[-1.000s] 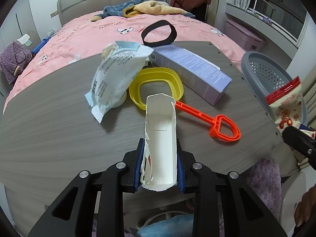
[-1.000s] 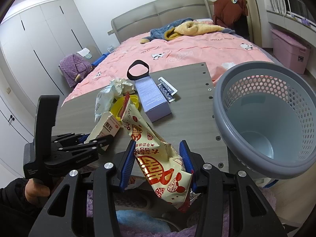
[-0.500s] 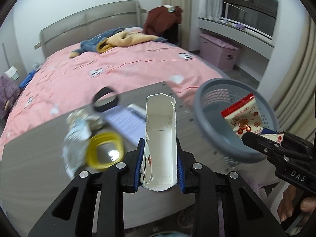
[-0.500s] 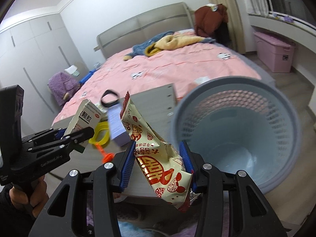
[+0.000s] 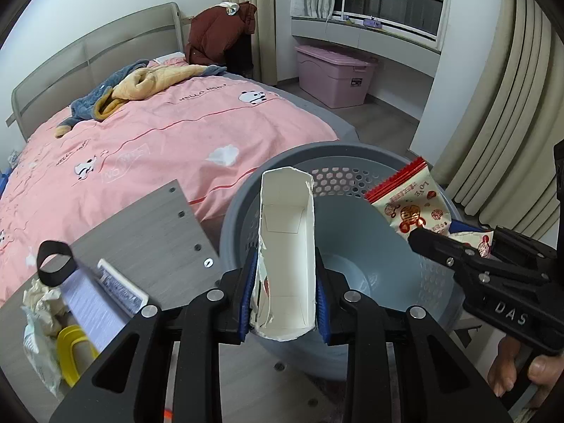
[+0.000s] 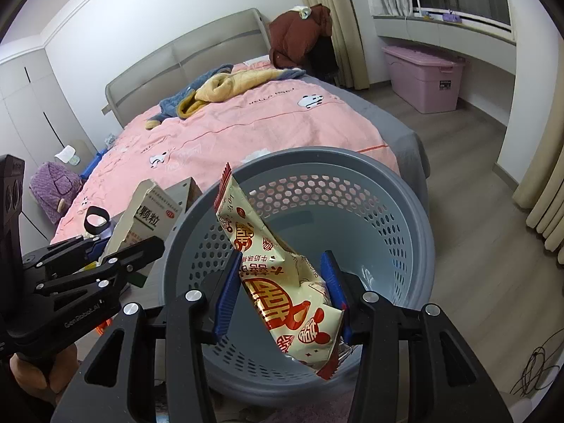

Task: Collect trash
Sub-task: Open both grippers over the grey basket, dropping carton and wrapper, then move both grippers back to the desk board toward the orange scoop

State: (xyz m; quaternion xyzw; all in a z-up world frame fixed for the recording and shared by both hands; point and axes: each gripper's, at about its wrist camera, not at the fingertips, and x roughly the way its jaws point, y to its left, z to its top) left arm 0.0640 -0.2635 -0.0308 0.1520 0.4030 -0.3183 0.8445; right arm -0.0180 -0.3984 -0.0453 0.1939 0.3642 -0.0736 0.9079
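Note:
My left gripper (image 5: 284,294) is shut on an open, torn white carton (image 5: 286,246), held over the near rim of the grey perforated basket (image 5: 352,183). In the right wrist view the same carton (image 6: 148,218) hangs at the basket's left edge in the left gripper (image 6: 141,250). My right gripper (image 6: 282,289) is shut on a cream and red snack bag (image 6: 271,264), held above the basket's (image 6: 416,218) hollow. From the left wrist view the snack bag (image 5: 412,208) and the right gripper (image 5: 433,243) show at the basket's right side. The basket's floor looks bare.
The grey table (image 5: 148,225) lies to the left with a crumpled wrapper (image 5: 38,313), a lilac box (image 5: 88,303), a yellow ring (image 5: 70,345) and a black band (image 5: 53,264). A pink bed (image 5: 158,134) is behind, a pink storage bin (image 6: 426,77) by the window, cables (image 6: 535,366) on the floor.
Both grippers have swung right, off the table and over the basket, each still holding its piece. The table items have slid to the left edge of the left wrist view.

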